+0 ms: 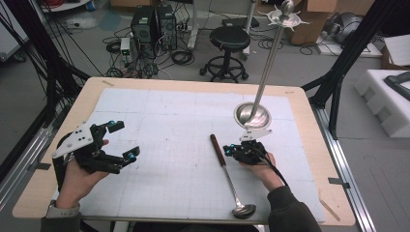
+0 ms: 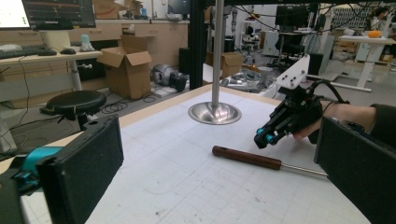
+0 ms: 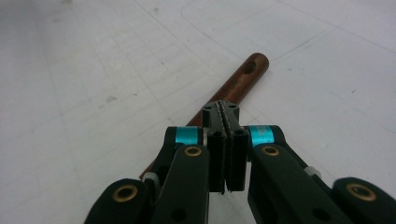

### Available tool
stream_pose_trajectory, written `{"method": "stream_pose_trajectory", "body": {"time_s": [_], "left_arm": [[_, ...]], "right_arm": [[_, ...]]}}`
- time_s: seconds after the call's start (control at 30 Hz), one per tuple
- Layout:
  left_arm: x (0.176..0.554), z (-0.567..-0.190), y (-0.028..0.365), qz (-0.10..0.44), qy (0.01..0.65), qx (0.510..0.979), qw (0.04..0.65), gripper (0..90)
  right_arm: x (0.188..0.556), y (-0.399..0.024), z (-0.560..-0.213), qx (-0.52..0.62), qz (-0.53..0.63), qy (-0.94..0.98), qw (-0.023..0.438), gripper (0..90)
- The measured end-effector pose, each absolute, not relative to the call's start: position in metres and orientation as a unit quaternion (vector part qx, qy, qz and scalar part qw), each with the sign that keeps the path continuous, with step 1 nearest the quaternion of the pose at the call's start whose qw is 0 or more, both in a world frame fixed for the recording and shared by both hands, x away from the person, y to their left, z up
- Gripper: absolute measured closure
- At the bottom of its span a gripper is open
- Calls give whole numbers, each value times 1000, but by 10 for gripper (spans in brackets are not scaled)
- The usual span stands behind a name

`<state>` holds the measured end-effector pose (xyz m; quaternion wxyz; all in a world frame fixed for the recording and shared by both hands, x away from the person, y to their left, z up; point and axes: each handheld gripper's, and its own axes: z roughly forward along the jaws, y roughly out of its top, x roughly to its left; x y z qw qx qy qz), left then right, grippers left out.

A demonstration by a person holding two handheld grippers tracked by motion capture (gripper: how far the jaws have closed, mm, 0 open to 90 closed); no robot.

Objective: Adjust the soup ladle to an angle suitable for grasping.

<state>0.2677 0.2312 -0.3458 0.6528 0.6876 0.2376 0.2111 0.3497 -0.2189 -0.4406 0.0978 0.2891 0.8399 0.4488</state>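
With its jaws pressed together on nothing, the right gripper [image 3: 226, 142] hangs just above the ladle [image 1: 227, 166]'s wooden handle; the left gripper [image 1: 116, 142] gapes empty; seemingly no readable lettering.

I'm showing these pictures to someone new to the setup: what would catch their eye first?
Probably the tall metal stand, its round base on the far right part of the white mat and its pole rising to a spiked top. Next, the ladle lying near the table's front edge, with the right gripper, jaws shut, just beside its wooden handle. The left gripper sits open at the left.
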Motion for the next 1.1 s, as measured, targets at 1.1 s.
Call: {"method": "stream_pose_trajectory", "body": {"time_s": [1.1], "left_arm": [[263, -350, 241, 237, 256, 687, 637, 18]], "right_arm": [[363, -195, -448, 252, 401, 877, 79, 898]]}}
